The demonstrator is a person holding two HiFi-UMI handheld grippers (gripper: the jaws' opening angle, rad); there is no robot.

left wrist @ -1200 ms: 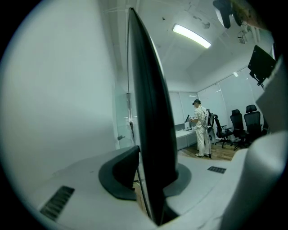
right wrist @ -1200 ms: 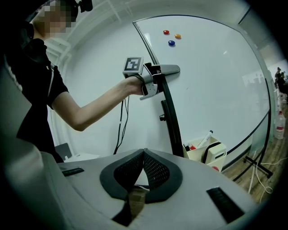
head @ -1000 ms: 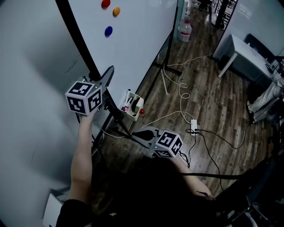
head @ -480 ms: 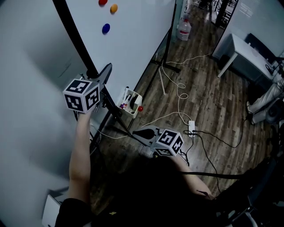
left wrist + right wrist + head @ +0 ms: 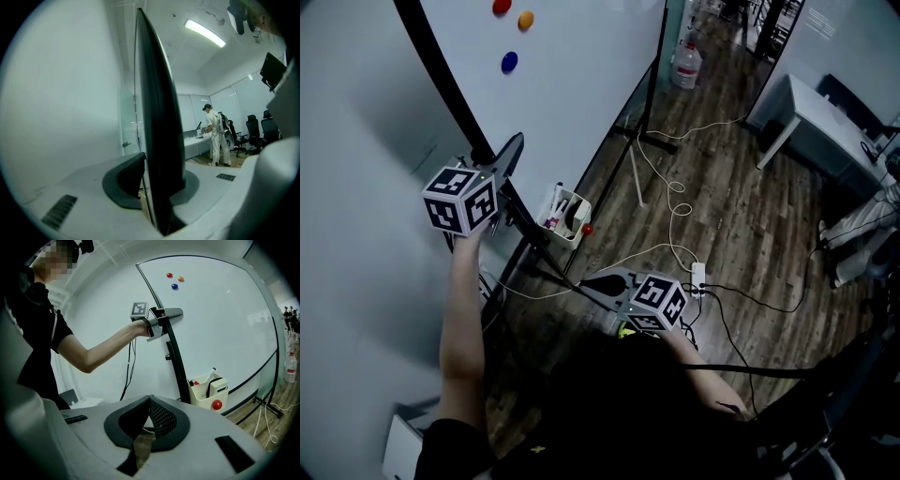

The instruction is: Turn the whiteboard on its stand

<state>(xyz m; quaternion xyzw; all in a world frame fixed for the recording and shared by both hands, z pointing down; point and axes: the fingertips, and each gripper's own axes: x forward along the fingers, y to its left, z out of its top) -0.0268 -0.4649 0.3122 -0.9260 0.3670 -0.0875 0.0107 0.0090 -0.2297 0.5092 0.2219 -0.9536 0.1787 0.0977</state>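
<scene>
Grip first — left claw (image 5: 508, 153) clamps the whiteboard frame (image 5: 157, 117), right claw (image 5: 150, 404) closed on nothing; swing steadily, keeping that edge seated.

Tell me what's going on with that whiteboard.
A person is handling the whiteboard with a gripper in each hand. The left gripper is clamped on the board's black frame edge. The right gripper is shut with nothing between its jaws, held low and apart from the board. Three magnets sit on the board's face, and a pen holder hangs near its lower edge.
</scene>
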